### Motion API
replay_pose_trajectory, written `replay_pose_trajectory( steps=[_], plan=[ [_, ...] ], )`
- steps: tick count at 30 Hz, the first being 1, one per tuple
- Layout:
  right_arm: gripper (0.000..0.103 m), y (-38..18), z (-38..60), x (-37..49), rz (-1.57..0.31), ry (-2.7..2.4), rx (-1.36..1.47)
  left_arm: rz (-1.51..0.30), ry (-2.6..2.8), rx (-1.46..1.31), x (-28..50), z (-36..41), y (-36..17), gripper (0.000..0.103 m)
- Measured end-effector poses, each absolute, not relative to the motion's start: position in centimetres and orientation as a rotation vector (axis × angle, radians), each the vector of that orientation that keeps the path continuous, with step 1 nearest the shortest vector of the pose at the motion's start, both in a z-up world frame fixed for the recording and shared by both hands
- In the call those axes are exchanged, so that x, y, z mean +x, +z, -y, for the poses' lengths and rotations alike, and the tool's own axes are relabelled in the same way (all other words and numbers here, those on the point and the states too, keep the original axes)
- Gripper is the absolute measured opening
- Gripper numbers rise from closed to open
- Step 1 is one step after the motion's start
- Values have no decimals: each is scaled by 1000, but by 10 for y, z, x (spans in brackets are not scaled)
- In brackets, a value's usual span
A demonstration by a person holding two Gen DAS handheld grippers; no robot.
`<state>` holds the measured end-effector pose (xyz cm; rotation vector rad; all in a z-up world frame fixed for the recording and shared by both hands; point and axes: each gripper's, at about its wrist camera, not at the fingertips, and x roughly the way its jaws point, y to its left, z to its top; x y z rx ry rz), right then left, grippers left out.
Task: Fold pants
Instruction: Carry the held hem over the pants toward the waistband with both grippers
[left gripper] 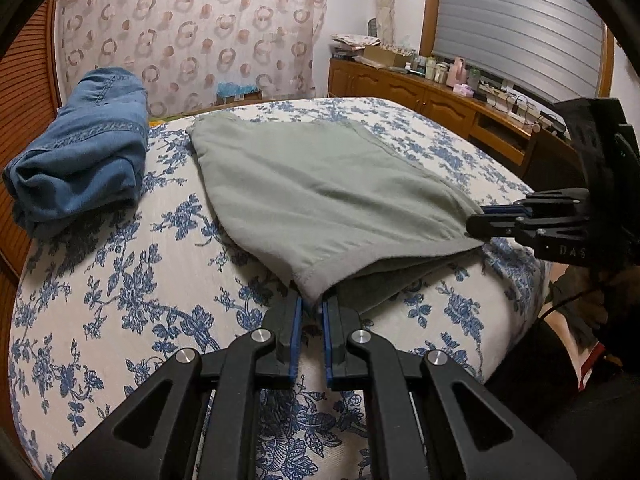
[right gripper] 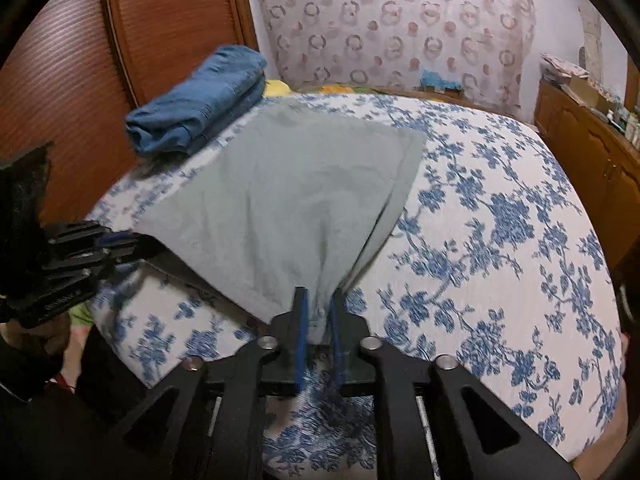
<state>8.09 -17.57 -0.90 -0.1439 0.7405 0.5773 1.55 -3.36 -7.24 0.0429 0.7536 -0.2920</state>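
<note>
Grey-green pants (left gripper: pixel 320 184) lie half-folded beside the folded jeans (left gripper: pixel 84 148); your left gripper (left gripper: pixel 311 312) and right gripper (right gripper: pixel 318 312) each pinch 1 near corner. Carry both toward the far edge.

1. "DAS" in pale raised letters, on the black body of the right gripper (left gripper: pixel 478 222), left wrist view, near the right edge. The word is cut off by the frame edge, so there are probably more letters.
2. A pale marking on the black body of the left gripper (right gripper: pixel 132 242), right wrist view, lower left. Blurred, cannot be read; possibly the same kind of lettering.
3. Bottles and boxes on the wooden sideboard (left gripper: pixel 424 92): any labels too small and blurred to read.
4. No other legible text, numbers or signs in either view.
</note>
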Motion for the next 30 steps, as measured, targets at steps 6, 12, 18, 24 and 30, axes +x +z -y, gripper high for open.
replay_pose_trajectory(
  steps=[6,12,18,24,30],
  plan=[
    [33,-12,178,85,-752,565,-110,-759,-276,22,15,32,-77,10],
    [33,-12,174,89,-773,597,-75,-758,-272,15,17,31,-77,11],
    [33,-13,169,93,-763,601,-91,-758,-272,13,19,30,-77,11],
    [33,-14,168,91,-759,605,-97,-757,-274,10,20,30,-78,11],
    [14,-14,168,88,-760,651,-87,-739,-288,2,16,31,-71,10]
  ],
)
